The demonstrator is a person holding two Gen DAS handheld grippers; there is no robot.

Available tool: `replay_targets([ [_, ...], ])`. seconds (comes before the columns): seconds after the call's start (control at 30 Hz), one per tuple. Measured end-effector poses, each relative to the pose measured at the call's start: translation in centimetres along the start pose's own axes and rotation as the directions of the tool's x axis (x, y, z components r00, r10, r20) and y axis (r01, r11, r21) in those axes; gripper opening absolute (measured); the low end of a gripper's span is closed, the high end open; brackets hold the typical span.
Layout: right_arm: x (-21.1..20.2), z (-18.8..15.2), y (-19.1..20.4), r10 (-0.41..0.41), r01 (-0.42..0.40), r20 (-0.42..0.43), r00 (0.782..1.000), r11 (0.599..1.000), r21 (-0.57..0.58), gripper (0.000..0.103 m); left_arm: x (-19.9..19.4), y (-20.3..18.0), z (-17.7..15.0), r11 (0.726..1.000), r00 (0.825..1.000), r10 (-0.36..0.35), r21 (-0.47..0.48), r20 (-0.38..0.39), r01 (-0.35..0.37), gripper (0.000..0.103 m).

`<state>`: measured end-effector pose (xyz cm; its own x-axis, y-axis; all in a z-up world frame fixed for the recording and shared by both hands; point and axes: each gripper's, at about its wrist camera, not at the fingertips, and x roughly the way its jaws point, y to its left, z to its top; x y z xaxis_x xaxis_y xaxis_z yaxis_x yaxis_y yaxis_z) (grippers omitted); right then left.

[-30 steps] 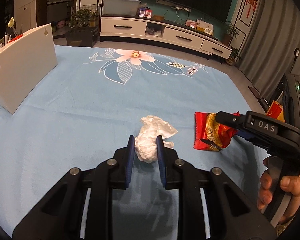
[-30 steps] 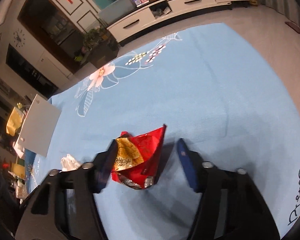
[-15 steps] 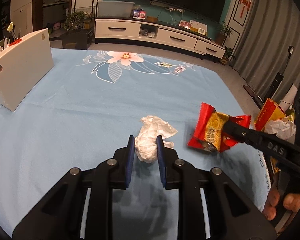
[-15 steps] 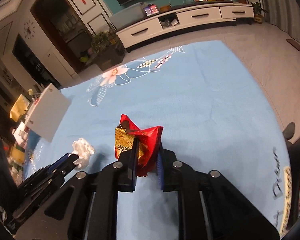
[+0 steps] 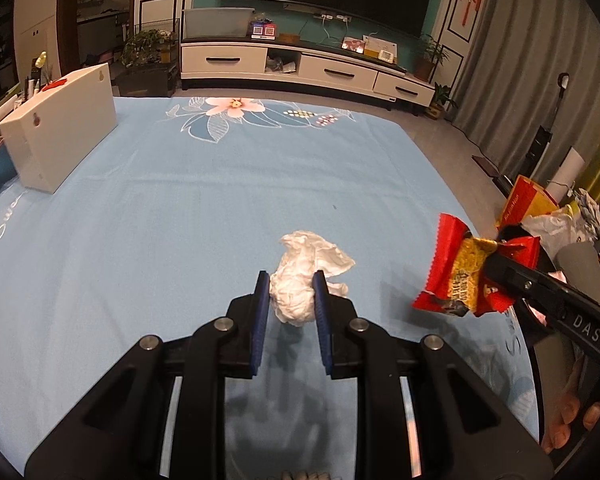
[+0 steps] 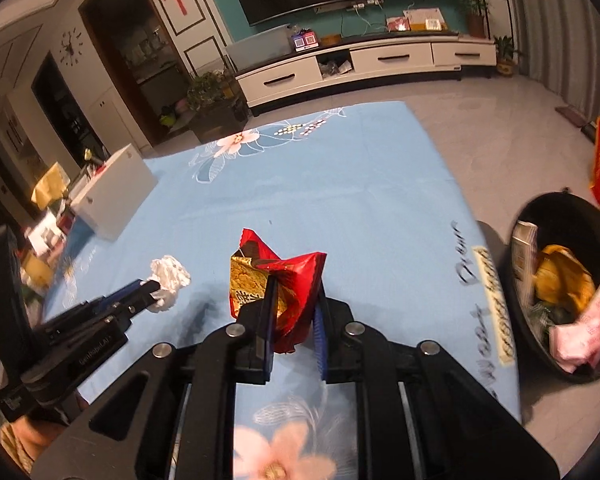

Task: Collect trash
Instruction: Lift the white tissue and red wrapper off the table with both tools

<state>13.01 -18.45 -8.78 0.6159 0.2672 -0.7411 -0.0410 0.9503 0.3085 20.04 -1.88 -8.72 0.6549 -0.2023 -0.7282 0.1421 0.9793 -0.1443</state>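
My left gripper is shut on a crumpled white tissue and holds it above the blue cloth. It also shows in the right wrist view with the tissue. My right gripper is shut on a red and yellow snack wrapper, lifted off the cloth. The wrapper hangs at the right in the left wrist view. A black trash bin with several pieces of trash stands on the floor at the right.
A white box stands on the cloth at the far left. A red and yellow bag and other litter sit beyond the table's right edge. A white TV cabinet runs along the far wall.
My right gripper closed on the snack wrapper and lifted it off the cloth, moving right toward the bin. My left gripper kept its hold on the tissue.
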Motion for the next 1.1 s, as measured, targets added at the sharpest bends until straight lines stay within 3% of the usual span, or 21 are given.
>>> replay_targets([
  [0.3,-5.5,-3.3,-0.2,-0.033,0.034,0.039,0.999,0.999,-0.016,0.017,-4.6,-1.7,-3.0,0.999,1.000,-0.016,0.034,0.018,0.015,0.023],
  [0.7,-10.9,-4.5,0.0,-0.024,0.029,0.132,0.991,0.999,-0.035,0.017,-9.5,-4.3,-4.2,0.996,0.996,-0.028,0.088,0.080,0.021,0.023],
  [1.1,-13.6,-5.4,-2.0,-0.062,0.066,0.196,0.979,0.998,-0.014,0.017,-10.9,-7.7,-4.4,0.986,0.995,-0.049,0.164,0.093,0.033,0.023],
])
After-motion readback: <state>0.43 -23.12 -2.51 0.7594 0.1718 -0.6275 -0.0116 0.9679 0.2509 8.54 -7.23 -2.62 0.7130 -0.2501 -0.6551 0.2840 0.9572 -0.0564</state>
